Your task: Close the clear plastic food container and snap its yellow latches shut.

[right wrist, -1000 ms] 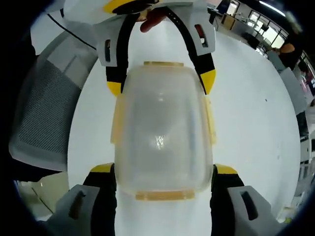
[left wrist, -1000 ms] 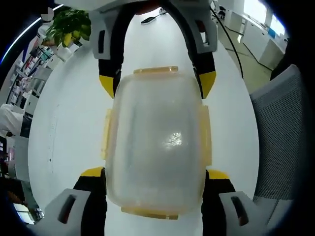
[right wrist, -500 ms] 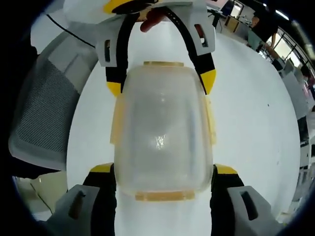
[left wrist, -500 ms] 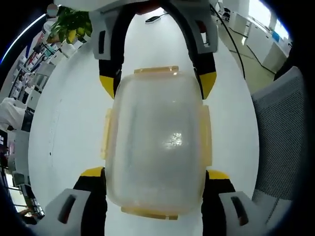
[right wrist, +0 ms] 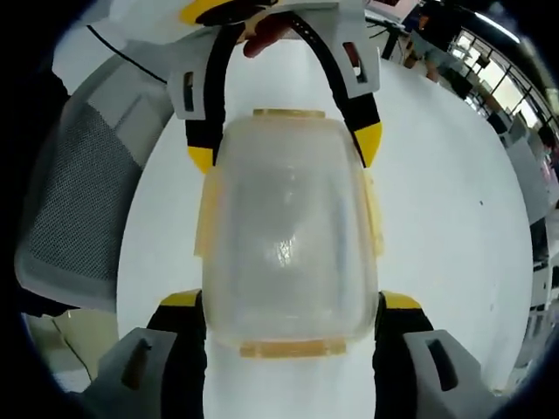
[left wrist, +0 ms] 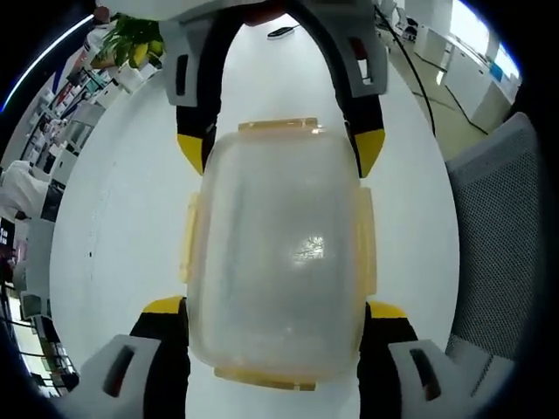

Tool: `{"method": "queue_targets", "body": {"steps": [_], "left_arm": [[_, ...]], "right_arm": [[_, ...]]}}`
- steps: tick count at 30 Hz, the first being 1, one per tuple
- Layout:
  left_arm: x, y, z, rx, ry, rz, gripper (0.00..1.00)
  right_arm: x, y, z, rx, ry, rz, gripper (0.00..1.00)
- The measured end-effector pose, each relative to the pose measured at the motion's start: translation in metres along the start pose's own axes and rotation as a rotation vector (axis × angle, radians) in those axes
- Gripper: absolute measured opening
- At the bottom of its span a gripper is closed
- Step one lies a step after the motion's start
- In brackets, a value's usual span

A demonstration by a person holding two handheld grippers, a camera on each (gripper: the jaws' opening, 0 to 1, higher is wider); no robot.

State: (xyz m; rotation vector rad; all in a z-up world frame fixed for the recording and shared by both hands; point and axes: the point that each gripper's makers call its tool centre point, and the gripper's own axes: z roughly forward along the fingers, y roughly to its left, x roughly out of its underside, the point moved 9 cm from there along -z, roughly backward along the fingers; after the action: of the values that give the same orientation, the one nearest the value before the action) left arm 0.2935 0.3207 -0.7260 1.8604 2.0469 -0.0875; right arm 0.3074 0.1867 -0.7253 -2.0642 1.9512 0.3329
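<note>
The clear plastic food container (left wrist: 279, 253) sits lid-side toward the camera, held between both grippers above the white table (left wrist: 113, 227). Its yellow latches (left wrist: 188, 237) line all sides, and I cannot tell if they are snapped. My left gripper (left wrist: 275, 307) is shut on the container's near end, its yellow-tipped jaws pressed against both sides. The right gripper (left wrist: 278, 148) comes from the top and clamps the far end. In the right gripper view the same container (right wrist: 288, 236) is held by my right gripper (right wrist: 288, 301) below and the left gripper (right wrist: 284, 148) above.
A grey mesh chair (left wrist: 498, 236) stands at the table's edge, also seen as the chair (right wrist: 79, 201) on the left. A potted plant (left wrist: 131, 44) and a black cable (left wrist: 410, 70) sit at the table's far side. People (right wrist: 437, 35) are in the office behind.
Both views have tilted slightly, so the background has shifted. The container stays in the same place between the jaws of both grippers.
</note>
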Motion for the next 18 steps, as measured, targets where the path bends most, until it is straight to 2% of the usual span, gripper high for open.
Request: {"method": "queue_targets", "body": {"steps": [18], "left_arm": [[0.033, 0.016, -0.007, 0.012, 0.018, 0.023, 0.77]], "right_arm": [[-0.032, -0.009, 0.013, 0.017, -0.004, 0.028, 0.76]]}}
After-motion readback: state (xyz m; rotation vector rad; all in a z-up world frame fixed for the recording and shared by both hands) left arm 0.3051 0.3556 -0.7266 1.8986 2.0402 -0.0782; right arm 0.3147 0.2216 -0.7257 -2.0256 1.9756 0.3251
